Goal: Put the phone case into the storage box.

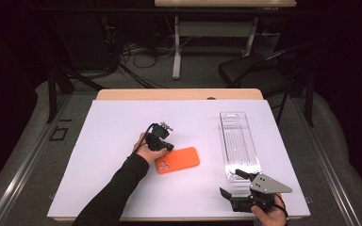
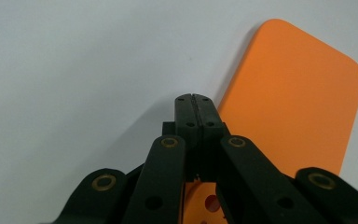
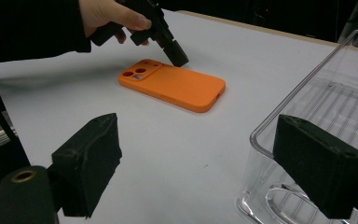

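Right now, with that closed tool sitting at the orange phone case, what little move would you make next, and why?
Probably open the left hand-held gripper a little. Its jaws are shut, tips by the long edge of the orange phone case, near its camera end, so it cannot grip yet. The clear plastic tray waits by the open right hand-held gripper.

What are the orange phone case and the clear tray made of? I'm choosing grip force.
Orange phone case: probably silicone or soft plastic, matte, with rounded edges and no glare. Clear tray: likely thin rigid moulded plastic, glossy and see-through, with ribs and bright rim highlights.
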Tool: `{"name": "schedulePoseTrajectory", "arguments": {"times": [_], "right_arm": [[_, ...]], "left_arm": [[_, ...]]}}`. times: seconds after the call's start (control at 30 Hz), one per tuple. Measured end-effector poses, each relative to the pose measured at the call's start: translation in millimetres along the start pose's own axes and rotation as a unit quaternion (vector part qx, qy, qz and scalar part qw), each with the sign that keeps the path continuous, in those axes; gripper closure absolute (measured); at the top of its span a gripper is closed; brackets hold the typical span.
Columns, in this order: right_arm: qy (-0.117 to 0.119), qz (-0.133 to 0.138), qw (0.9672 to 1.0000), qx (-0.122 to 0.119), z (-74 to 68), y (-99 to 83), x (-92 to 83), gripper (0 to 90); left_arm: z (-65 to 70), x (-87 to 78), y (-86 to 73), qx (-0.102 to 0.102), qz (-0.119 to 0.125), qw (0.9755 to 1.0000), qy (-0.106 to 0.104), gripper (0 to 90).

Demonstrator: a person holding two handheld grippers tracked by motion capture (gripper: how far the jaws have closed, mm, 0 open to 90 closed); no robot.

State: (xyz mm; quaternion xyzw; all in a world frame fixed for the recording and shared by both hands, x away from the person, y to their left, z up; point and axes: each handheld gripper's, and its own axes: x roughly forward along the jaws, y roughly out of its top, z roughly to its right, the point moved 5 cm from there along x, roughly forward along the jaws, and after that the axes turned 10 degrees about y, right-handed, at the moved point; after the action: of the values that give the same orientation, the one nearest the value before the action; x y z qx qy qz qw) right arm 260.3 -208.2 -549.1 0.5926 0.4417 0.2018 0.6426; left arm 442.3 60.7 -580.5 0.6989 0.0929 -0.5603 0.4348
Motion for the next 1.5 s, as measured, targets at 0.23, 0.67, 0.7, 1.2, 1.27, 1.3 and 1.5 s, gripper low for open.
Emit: {"name": "schedulePoseTrajectory", "arguments": {"times": [0.23,0.67,0.7,1.2,1.27,1.3,1.5], "right_arm": [[-0.001,0.000,1.0000,0.000,-0.2,0.1,0.0,14.3],[0.000,0.000,1.0000,-0.001,-0.8,0.1,0.4,14.3],[0.000,0.000,1.0000,-0.001,-0.6,0.0,0.4,14.3],[0.000,0.001,1.0000,0.001,-0.4,0.0,0.7,14.3],[0.000,0.000,1.0000,0.002,-0.3,-0.2,0.6,14.3],[0.000,0.001,1.0000,0.002,-0.2,-0.2,0.7,14.2],[0.000,0.000,1.0000,0.001,-0.3,-0.3,1.1,14.3]], "left_arm": [[6.5,-6.0,-11.6,0.001,0.003,1.0000,-0.009,90.0],[17.0,-14.7,-29.8,-0.003,0.007,0.9998,-0.020,90.0],[17.7,-15.1,-30.9,-0.001,0.006,0.9998,-0.021,90.0],[19.5,-18.8,-34.6,-0.011,0.000,0.9997,-0.021,90.0],[19.0,-21.8,-34.3,-0.015,0.002,0.9996,-0.024,90.0],[18.9,-23.4,-34.0,-0.017,0.004,0.9996,-0.024,89.7],[21.5,-36.2,-30.3,-0.020,0.007,0.9992,-0.033,83.3]]}}
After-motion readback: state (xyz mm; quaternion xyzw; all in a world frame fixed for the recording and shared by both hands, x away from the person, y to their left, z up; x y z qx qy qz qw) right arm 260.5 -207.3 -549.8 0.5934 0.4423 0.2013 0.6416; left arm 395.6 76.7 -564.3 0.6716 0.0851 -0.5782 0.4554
